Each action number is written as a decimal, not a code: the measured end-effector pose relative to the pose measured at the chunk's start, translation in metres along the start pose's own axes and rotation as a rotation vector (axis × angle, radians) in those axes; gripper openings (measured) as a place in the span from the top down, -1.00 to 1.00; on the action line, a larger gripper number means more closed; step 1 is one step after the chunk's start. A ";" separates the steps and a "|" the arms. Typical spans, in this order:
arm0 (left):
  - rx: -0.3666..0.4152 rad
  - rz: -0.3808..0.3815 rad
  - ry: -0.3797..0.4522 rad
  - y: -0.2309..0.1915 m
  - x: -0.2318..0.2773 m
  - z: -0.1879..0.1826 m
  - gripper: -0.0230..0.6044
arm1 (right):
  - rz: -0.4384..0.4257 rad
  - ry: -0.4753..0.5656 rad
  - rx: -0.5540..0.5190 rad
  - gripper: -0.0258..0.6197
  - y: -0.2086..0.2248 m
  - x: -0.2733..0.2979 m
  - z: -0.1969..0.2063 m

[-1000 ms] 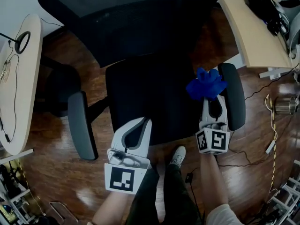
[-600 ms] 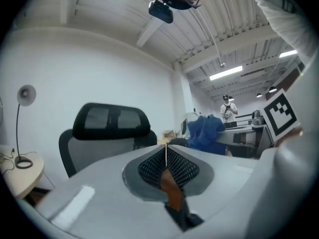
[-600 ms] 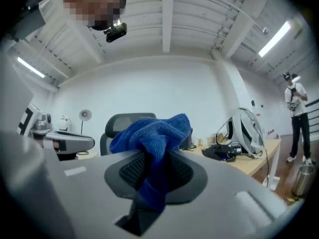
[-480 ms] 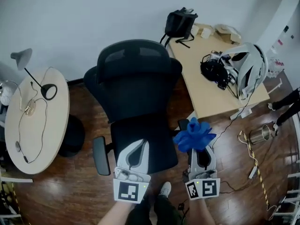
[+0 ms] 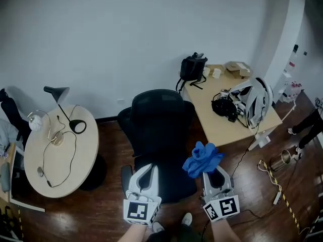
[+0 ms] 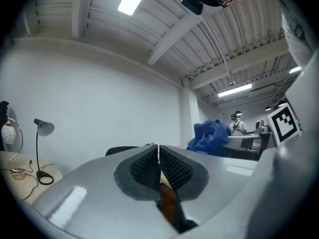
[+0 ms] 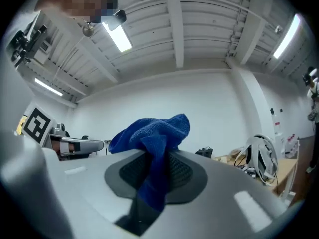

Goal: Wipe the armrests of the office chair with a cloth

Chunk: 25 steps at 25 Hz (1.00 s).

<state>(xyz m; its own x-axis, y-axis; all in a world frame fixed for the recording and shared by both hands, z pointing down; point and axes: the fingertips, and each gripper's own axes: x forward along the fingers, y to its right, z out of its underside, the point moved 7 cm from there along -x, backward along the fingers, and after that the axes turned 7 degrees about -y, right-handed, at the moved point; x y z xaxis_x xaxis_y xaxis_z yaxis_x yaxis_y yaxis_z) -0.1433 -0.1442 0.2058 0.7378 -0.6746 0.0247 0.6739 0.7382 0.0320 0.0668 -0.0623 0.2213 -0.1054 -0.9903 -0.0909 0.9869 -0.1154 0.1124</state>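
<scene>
While both grippers are held up in front of the person, the head view shows them lowest in the frame, above a pale shoe (image 5: 186,219) on the dark wood floor (image 5: 108,213). Left gripper (image 5: 147,168): jaws have just been closing and now meet pad to pad with nothing between them, which the left gripper view (image 6: 159,154) confirms. Right gripper (image 5: 214,172): clamped on the cloth (image 5: 202,158). The cloth is deep blue with a terry nap and is crumpled. Most of it is bunched in a loose puff above the jaw tips, and one fold hangs down between the ribbed pads in the right gripper view (image 7: 149,136). It is raised in the air, clear of the chair, and shows as a blue lump off to the right in the left gripper view (image 6: 209,136). Behind the grippers stands the black office chair (image 5: 159,116) with a mesh back; its seat is partly hidden by them, and one dark armrest (image 5: 124,177) peeks out just left of the left gripper. Further out, a round pale table (image 5: 75,160) with a desk lamp (image 5: 56,92) and cables sits at left. A wooden desk (image 5: 222,127) at right carries a black backpack (image 5: 193,67) and white-grey gear (image 5: 254,101). A plain white wall (image 5: 126,39) stands at the back.
</scene>
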 end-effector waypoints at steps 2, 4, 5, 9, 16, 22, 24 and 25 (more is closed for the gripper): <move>0.005 -0.007 0.016 -0.003 -0.011 -0.005 0.92 | -0.007 0.003 0.013 0.68 -0.008 -0.006 -0.005; -0.013 -0.008 -0.038 -0.001 -0.027 -0.009 0.92 | -0.023 0.005 0.019 0.68 -0.017 -0.015 -0.014; -0.014 -0.008 -0.047 0.001 -0.035 -0.013 0.92 | -0.034 0.003 0.027 0.68 -0.022 -0.021 -0.019; -0.024 -0.018 -0.133 0.018 -0.074 -0.044 0.92 | -0.070 -0.002 0.051 0.68 -0.040 -0.055 -0.049; 0.066 -0.044 -0.079 0.074 -0.137 -0.089 0.92 | -0.161 0.047 0.031 0.68 -0.054 -0.132 -0.091; 0.103 -0.072 0.037 0.134 -0.196 -0.108 0.92 | -0.219 0.053 0.085 0.68 -0.057 -0.214 -0.111; 0.112 -0.083 0.051 0.156 -0.213 -0.110 0.92 | -0.226 0.048 0.107 0.68 -0.053 -0.241 -0.114; 0.113 -0.086 0.044 0.169 -0.222 -0.112 0.92 | -0.230 0.049 0.122 0.68 -0.051 -0.255 -0.116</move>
<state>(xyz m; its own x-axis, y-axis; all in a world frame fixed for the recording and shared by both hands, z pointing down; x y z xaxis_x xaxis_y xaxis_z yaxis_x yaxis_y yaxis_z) -0.1887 0.1307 0.0938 0.6799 -0.7328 -0.0273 0.7281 0.6701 0.1446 0.0576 0.2048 0.1239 -0.3164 -0.9323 -0.1750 0.9154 -0.3485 0.2014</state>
